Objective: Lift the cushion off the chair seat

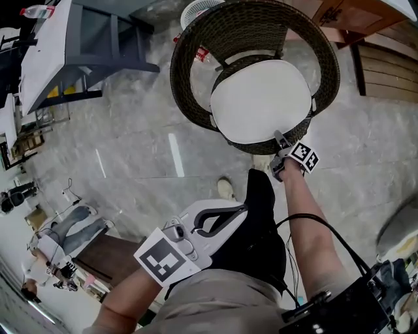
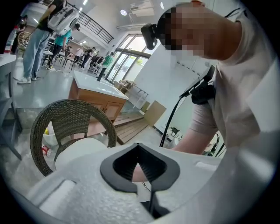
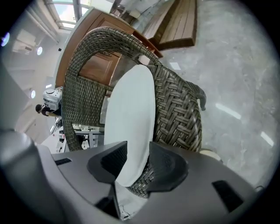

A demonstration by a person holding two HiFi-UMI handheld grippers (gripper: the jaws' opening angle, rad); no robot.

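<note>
A round white cushion (image 1: 261,101) lies on the seat of a dark wicker chair (image 1: 189,85). My right gripper (image 1: 281,140) is at the seat's near edge. In the right gripper view its jaws (image 3: 138,146) stand open, with the cushion (image 3: 129,118) edge and a bit of the wicker rim (image 3: 175,113) between them. My left gripper (image 1: 243,209) hangs close to my body, well short of the chair. It looks shut and empty (image 2: 139,146). The chair (image 2: 65,113) and cushion (image 2: 76,151) show beyond it to the left.
A grey table (image 1: 85,39) stands at the upper left. Wooden steps (image 1: 385,65) lie at the upper right, and a white basket (image 1: 196,10) sits behind the chair. My shoe (image 1: 225,189) is on the marble floor before the chair. Other people stand at the left.
</note>
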